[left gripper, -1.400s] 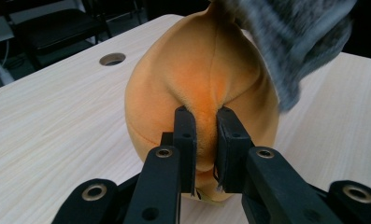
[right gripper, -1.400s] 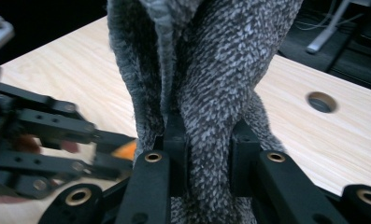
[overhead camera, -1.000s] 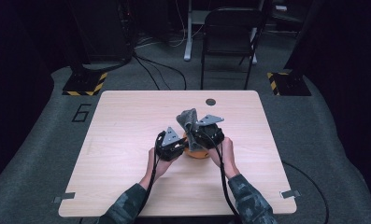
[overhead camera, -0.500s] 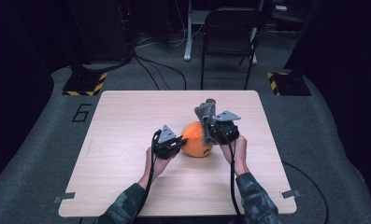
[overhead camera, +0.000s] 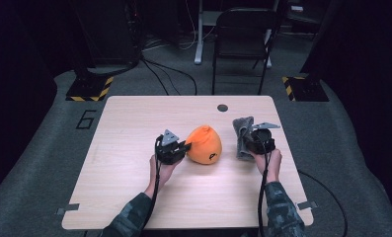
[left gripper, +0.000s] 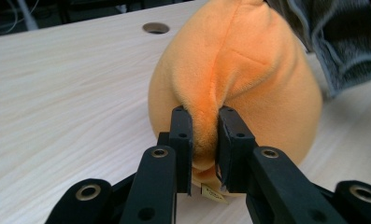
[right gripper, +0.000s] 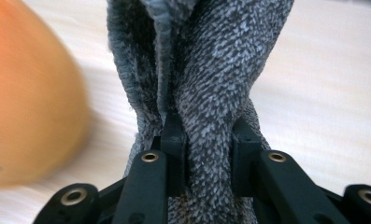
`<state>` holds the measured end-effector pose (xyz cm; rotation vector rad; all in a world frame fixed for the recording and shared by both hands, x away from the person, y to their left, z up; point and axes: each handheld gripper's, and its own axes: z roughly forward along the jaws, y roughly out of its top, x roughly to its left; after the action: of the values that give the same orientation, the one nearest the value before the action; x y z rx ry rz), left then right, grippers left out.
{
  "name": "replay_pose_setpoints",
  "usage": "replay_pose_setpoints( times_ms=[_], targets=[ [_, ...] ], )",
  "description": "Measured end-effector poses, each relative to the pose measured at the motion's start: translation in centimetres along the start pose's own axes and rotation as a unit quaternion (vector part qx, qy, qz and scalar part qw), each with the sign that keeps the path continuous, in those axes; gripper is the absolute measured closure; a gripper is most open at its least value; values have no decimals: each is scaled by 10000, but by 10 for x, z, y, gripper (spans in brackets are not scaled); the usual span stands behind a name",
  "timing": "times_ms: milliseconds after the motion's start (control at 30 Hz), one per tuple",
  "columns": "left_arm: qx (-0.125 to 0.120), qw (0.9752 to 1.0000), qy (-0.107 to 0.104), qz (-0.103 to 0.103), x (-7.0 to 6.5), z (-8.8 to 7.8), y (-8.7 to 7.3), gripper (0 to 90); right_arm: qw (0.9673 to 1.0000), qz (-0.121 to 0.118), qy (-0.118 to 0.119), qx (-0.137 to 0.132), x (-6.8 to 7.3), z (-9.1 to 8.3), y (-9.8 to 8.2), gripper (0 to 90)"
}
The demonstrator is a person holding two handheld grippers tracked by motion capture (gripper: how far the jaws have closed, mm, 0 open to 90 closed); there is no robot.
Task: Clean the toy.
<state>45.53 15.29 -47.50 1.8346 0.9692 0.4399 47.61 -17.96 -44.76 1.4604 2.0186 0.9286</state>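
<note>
An orange plush pouch (overhead camera: 205,144) (left gripper: 248,70) (right gripper: 29,102) sits at the middle of the wooden table (overhead camera: 134,128). My left gripper (overhead camera: 186,146) (left gripper: 204,116) is at its left side, shut on a fold of its orange fabric; the jaws have just been easing open a little, with the fold still pinched between them. To the right, my right gripper (overhead camera: 250,139) (right gripper: 206,123) is shut on a grey fuzzy cloth (overhead camera: 243,133) (right gripper: 206,60) (left gripper: 346,42), which stands up from the jaws in a bunched fold near the table's right edge.
A round cable hole (overhead camera: 222,107) (left gripper: 155,28) lies in the tabletop near its far edge. A black chair (overhead camera: 243,29) stands behind the table. Both forearms come in over the table's near edge.
The right gripper has carried the grey cloth rightward, away from the orange pouch, which now shows in full. The left gripper has stayed almost in place on the pouch.
</note>
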Motion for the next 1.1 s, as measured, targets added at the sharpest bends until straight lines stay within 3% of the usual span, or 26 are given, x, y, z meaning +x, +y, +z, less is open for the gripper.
replay_pose_setpoints(
  times_ms=[100,167,467,567,700,833,933,967,1100],
  targets=[
    [27,9996,48,-274,9,2,-3,764,9992,251,-25,301,-10,16,-12,710],
    [42,9989,71,-452,14,3,-5,761,9987,287,-58,426,-14,25,-18,703],
    [51,9970,122,-759,25,7,-7,730,9976,335,-107,602,-17,37,-28,608],
    [49,9975,126,-693,26,8,-6,686,9974,242,-154,668,-16,40,-32,495],
    [74,9984,303,-475,29,7,-2,534,9976,214,-220,623,-15,39,-31,366],
    [118,9984,371,-412,31,7,-1,407,9981,280,-162,532,-19,29,-27,196],
    [157,9982,447,-357,32,4,1,317,9980,443,-48,444,-22,19,-25,141],
    [194,9981,484,-328,33,2,1,252,9981,443,-20,434,-23,17,-24,134],
    [132,9978,510,-398,35,-8,1,169,9988,374,77,319,-24,4,-25,91]
  ],
)
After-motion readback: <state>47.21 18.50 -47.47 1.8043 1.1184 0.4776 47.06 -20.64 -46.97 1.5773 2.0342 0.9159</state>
